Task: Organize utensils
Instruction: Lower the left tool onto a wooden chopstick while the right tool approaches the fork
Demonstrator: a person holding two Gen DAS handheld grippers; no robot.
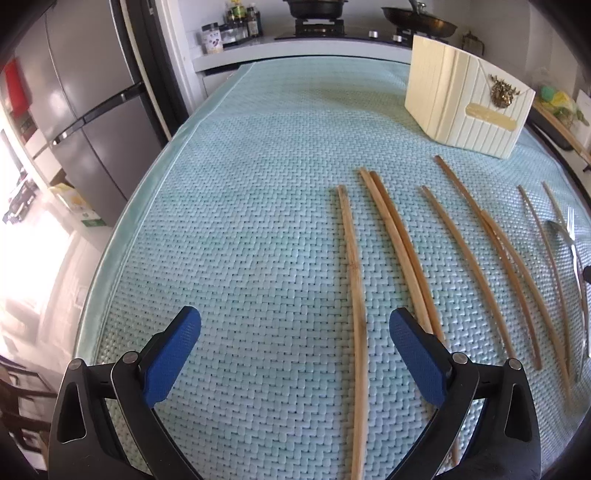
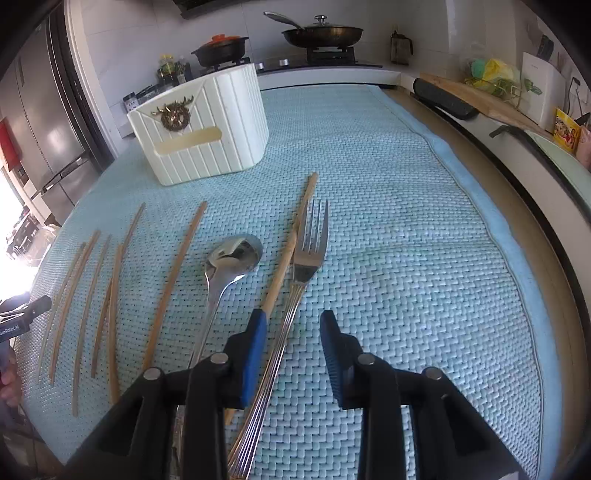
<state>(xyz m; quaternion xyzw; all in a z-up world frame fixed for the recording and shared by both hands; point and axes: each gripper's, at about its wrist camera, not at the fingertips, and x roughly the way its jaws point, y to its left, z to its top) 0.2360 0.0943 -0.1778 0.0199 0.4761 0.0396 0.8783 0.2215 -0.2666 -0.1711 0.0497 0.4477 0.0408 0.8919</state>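
Note:
Several bamboo chopsticks (image 1: 352,280) lie roughly side by side on the pale blue woven mat (image 1: 240,221). My left gripper (image 1: 295,315) hangs open and wide over their near ends, with the leftmost chopstick running between its blue pads. A cream ribbed utensil holder (image 1: 469,103) stands at the back right. In the right wrist view a steel fork (image 2: 308,254), a steel spoon (image 2: 232,254) and one chopstick (image 2: 291,243) lie close together. My right gripper (image 2: 293,315) is narrowly open, the fork's handle between its pads without being pressed. The holder (image 2: 207,125) stands beyond, to the left.
A stove with a black pot (image 2: 221,48) and a lidded pan (image 2: 321,33) lines the back counter. A grey fridge (image 1: 85,110) stands at the left. A wooden board (image 2: 480,99) and a black handle (image 2: 443,98) lie past the mat's right edge. Bare mat (image 2: 406,240) stretches right of the fork.

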